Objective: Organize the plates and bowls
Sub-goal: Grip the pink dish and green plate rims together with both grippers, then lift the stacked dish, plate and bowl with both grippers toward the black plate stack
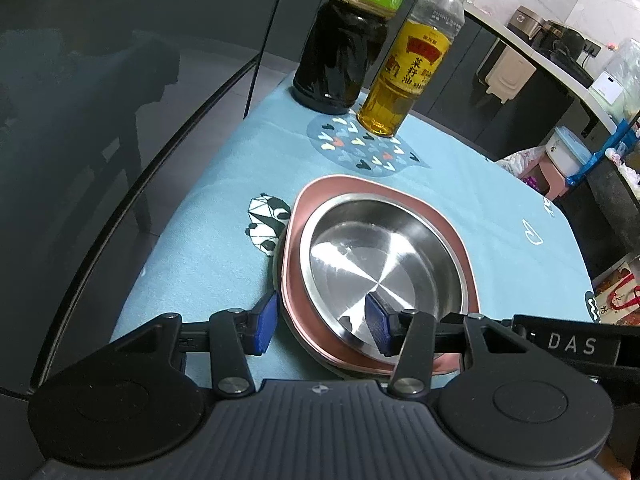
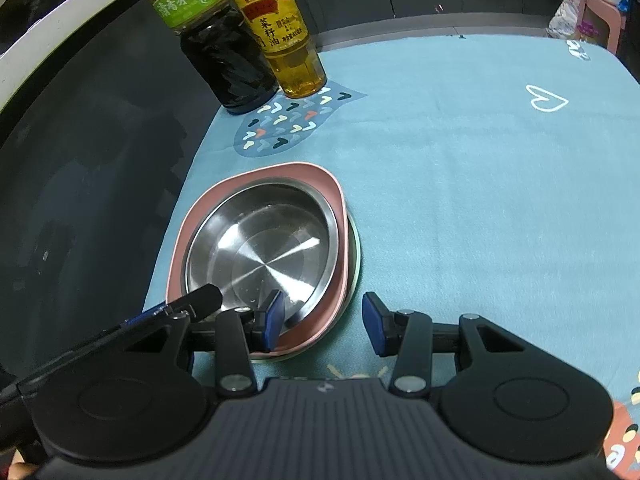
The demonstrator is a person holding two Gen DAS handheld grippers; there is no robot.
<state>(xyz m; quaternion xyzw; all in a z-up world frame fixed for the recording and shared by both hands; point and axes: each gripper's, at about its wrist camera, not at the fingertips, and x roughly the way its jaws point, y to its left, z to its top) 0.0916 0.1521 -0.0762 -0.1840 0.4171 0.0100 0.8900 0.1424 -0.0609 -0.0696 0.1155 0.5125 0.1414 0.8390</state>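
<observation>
A steel plate [image 1: 380, 256] [image 2: 260, 248] lies inside a pink plate [image 1: 292, 240] [image 2: 336, 200], and a pale green rim [image 2: 355, 256] of a third plate shows beneath them. The stack rests on a blue cloth [image 1: 208, 240] [image 2: 480, 200]. My left gripper [image 1: 320, 326] is open astride the stack's near-left rim, one pad outside it and one over the steel plate. My right gripper [image 2: 324, 322] is open astride the near-right rim, its left pad over the plates and its right pad above the cloth. Neither gripper's pads press on the rim.
A dark vinegar bottle [image 1: 340, 52] [image 2: 216, 52] and a yellow oil bottle [image 1: 404, 76] [image 2: 288, 48] stand at the cloth's far corner. The table's dark glass edge [image 1: 120, 208] runs along the left. The right gripper's body [image 1: 568, 344] and a left gripper finger [image 2: 200, 300] show in the opposite views.
</observation>
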